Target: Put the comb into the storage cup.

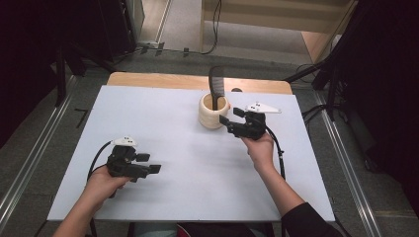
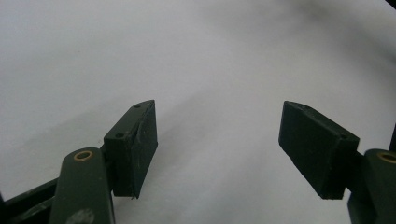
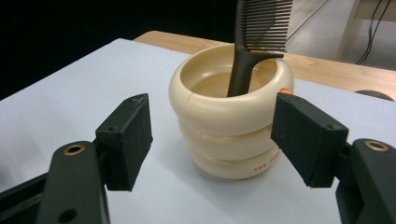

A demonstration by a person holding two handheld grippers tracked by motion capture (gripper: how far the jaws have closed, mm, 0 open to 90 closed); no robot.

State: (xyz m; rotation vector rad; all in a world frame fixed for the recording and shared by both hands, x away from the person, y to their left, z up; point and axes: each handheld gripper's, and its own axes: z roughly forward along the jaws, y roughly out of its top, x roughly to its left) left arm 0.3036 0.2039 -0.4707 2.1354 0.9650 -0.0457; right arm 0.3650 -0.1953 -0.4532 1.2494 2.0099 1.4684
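High view: white board (image 1: 163,148) lay over a wooden table (image 1: 148,80). A cream ribbed cup (image 1: 214,111) stood right of centre, toward the far edge, with a black comb (image 1: 216,88) upright in it, handle down, teeth up. The right gripper (image 1: 226,120) was just beside the cup's near right side, jaws pointed at it, held by the right hand (image 1: 260,148). The left gripper (image 1: 149,163) sat low over the board at the near left, well apart from the cup, in the left hand (image 1: 101,183).

Left gripper view: jaws stood wide apart with nothing between them, bare white board (image 2: 210,70) beyond. The left gripper (image 2: 217,140) held nothing.

Right gripper view: the right gripper (image 3: 212,135) was spread wide, jaws flanking the cup (image 3: 229,130) on either side. Whether the pads touched the cup's wall I could not tell; it looked like a small gap on the left, and the right pad overlapped the cup's edge. The comb (image 3: 252,42) leaned against the cup's far rim, teeth rising past the top of the frame. A small orange spot (image 3: 283,92) showed at the right pad's tip; what it was I could not tell.

Judgement: the comb was already in the cup, so the placing looked done. Either the hand was clearing off after release, or a grasp of the cup was about to start; no grip on anything yet.
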